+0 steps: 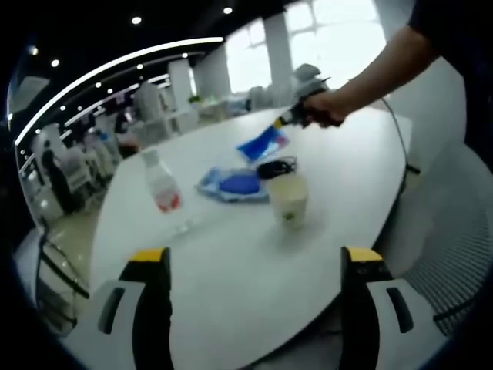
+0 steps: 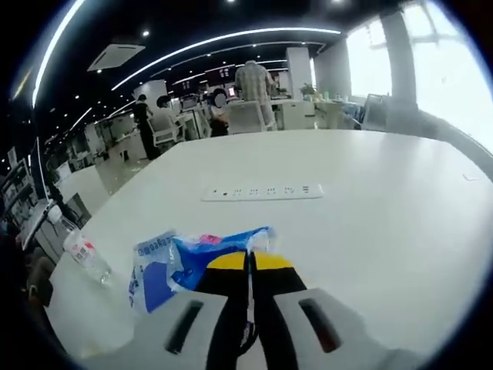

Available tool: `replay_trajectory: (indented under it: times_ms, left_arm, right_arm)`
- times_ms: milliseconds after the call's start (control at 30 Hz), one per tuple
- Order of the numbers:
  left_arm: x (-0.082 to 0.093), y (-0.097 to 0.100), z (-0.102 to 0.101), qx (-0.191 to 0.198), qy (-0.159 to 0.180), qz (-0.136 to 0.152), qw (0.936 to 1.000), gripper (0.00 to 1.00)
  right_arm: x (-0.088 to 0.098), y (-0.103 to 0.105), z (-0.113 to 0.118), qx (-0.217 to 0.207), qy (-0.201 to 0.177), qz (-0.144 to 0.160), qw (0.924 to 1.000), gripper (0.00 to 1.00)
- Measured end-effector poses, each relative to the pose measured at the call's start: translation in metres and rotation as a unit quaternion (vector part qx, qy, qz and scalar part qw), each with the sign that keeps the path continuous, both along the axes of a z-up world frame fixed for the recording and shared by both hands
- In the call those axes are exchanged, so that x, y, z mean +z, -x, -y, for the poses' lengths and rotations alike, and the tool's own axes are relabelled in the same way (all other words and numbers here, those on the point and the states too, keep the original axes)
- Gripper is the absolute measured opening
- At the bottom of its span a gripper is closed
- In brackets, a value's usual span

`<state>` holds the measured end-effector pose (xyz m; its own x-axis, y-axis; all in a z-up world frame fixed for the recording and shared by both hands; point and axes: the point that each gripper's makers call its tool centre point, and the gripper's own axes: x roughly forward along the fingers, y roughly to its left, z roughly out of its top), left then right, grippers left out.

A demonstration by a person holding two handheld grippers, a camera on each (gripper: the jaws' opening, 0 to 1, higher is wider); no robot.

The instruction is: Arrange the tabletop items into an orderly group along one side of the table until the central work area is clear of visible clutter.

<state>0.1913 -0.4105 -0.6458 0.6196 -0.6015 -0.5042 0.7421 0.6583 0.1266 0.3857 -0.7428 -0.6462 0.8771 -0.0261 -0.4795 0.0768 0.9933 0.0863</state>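
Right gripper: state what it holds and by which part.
The right gripper is shut on the blue plastic packet, pinching its near edge. The left gripper is open, holding nothing.

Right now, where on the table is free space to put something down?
Free: the table near the left gripper's jaws, and beyond the power strip. Crowded: the bottle, cup and blue packets in the middle.

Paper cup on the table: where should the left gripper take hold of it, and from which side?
Grip the paper cup around its middle wall, coming in level from the near table edge, where the open left gripper already faces it. It stands upright and its mouth is open, so a side pinch suits it. A black cable and blue packet crowd its far side.
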Motion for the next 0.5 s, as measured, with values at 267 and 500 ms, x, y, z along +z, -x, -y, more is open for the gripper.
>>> replay_trajectory:
  times_ms: [267, 500]
  left_arm:
    - [0.001, 0.000, 0.001, -0.001, 0.005, 0.002, 1.0000, 0.88]
    - [0.001, 0.001, 0.003, -0.005, 0.005, 0.001, 1.0000, 0.87]
  right_arm:
    - [0.007, 0.011, 0.029, -0.024, 0.012, 0.008, 0.9996, 0.00]
    - [0.009, 0.025, 0.057, -0.048, 0.025, 0.010, 0.9985, 0.00]
